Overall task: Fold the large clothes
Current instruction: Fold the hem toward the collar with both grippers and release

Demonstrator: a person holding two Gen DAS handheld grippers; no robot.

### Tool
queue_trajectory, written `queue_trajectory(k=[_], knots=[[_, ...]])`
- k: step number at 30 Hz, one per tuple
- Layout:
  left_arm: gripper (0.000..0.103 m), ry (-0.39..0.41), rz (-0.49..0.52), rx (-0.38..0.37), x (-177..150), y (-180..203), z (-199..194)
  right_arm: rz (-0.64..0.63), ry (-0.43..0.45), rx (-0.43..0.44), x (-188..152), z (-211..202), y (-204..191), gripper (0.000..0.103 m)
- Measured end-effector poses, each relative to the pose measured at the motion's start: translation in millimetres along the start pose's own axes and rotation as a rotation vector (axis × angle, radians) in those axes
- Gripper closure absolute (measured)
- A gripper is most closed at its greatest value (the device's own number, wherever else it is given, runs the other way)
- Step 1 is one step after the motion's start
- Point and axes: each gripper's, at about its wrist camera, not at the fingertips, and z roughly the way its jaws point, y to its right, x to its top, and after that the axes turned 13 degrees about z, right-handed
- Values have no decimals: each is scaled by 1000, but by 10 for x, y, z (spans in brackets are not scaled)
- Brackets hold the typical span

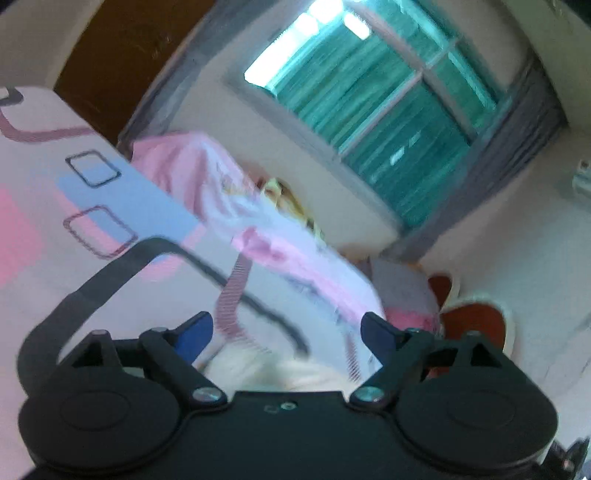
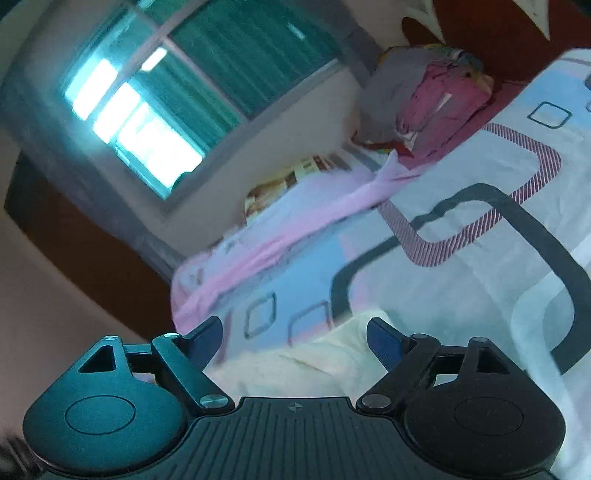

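Note:
A cream-white garment [image 1: 273,373] lies on the patterned bedsheet [image 1: 74,229], low in the left wrist view, just beyond my left gripper [image 1: 286,334]. The left gripper is open, its blue fingertips wide apart and nothing between them. In the right wrist view the same cream garment [image 2: 314,365] lies bunched in front of my right gripper [image 2: 295,338], which is also open and empty, its fingers either side of the cloth's near edge. Both views are tilted and blurred.
A pink and white blanket [image 1: 229,206] lies along the bed's far side; it also shows in the right wrist view [image 2: 280,229]. A pile of grey and magenta clothes [image 2: 432,107] sits by the red headboard [image 2: 491,26]. A green-curtained window [image 1: 380,110] is in the wall behind.

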Motion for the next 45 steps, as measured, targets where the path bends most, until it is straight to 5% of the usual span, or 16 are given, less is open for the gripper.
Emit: queue_trajectory(k=[6, 9, 10, 12, 15, 20, 25, 29, 31, 32, 33, 34, 35, 39, 45], knots=[[22, -233, 73, -48, -31, -205, 365, -113, -87, -107, -45, 337, 123, 18], [34, -350, 135, -40, -93, -205, 599, -185, -151, -140, -121, 509, 130, 19], [45, -375, 136, -48, -133, -216, 669, -202, -172, -136, -151, 568, 145, 20], [73, -391, 140, -92, -180, -196, 744, -232, -205, -142, -197, 652, 144, 78], [98, -297, 219, -89, -144, -60, 648, -285, -143, -148, -233, 601, 83, 90], [98, -134, 268, -99, 43, 101, 493, -341, -44, -127, -167, 482, -75, 91], [97, -252, 357, -2, -196, 159, 823, -390, -140, -262, -356, 851, 108, 91], [96, -267, 371, 21, -248, 157, 877, -318, -134, -262, -363, 883, 242, 91], [80, -276, 376, 46, -209, 160, 873, -312, -137, -262, -340, 858, 245, 91], [73, -274, 375, 74, -180, 158, 861, -305, -133, -271, -324, 838, 245, 78], [55, -258, 371, 113, -140, 160, 816, -299, -104, -312, -311, 804, 233, 41], [29, -225, 365, 142, -118, 173, 721, -300, -71, -340, -303, 761, 207, 23], [21, -181, 355, 156, -89, 168, 657, -301, -42, -303, -289, 659, 220, 18], [32, -94, 300, 111, 60, 248, 229, -285, 51, -254, -304, 235, 144, 18], [24, -21, 421, -13, -338, 1057, -281, -478, 118, -130, -893, -292, -427, 18]])
